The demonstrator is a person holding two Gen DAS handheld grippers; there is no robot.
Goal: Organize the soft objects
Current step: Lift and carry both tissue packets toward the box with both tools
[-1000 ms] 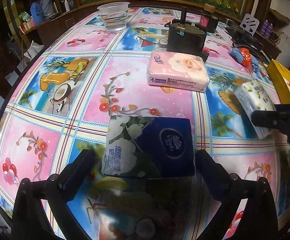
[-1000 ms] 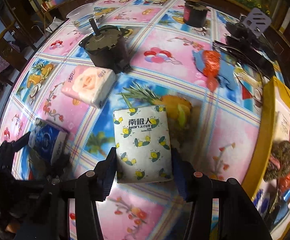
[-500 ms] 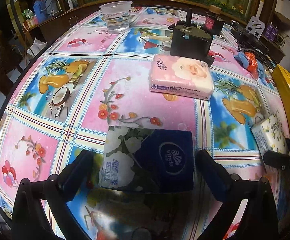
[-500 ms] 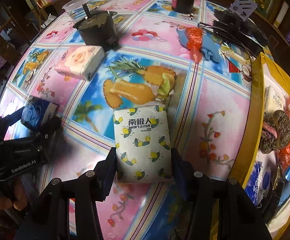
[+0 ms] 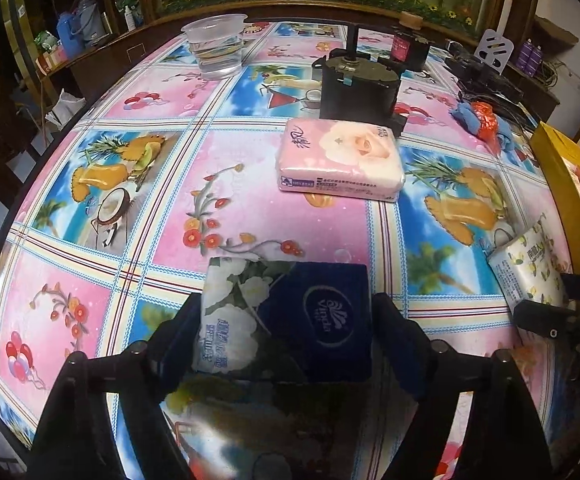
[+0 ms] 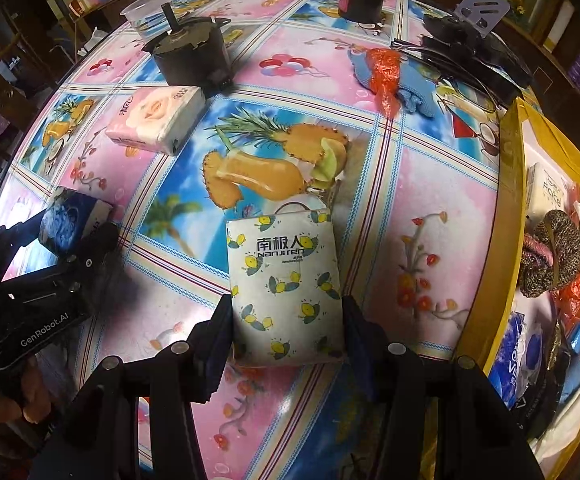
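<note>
Navy-and-white, the flowered tissue pack [image 5: 285, 320] lies flat on the worktop [image 5: 249, 184] between the fingers of the left hand-held gripper [image 5: 285, 332], whose jaws are closing; both pads already sit against the pack's two short sides. White wrapping with small lemons marks a second tissue pack [image 6: 285, 288], clamped between the pads of the right hand-held gripper [image 6: 285, 332] and lying close to a yellow box [image 6: 506, 216] that holds cloths and other packets (its contents are too jumbled to name one by one). Further up the patterned oilcloth a pink tissue pack [image 5: 340, 160] rests alone, just in front of a black cylindrical device [image 5: 358, 90]. Near the far edge stands a clear plastic cup [image 5: 217, 50], and a blue-and-orange rag [image 5: 484, 120] lies towards the box side
</note>
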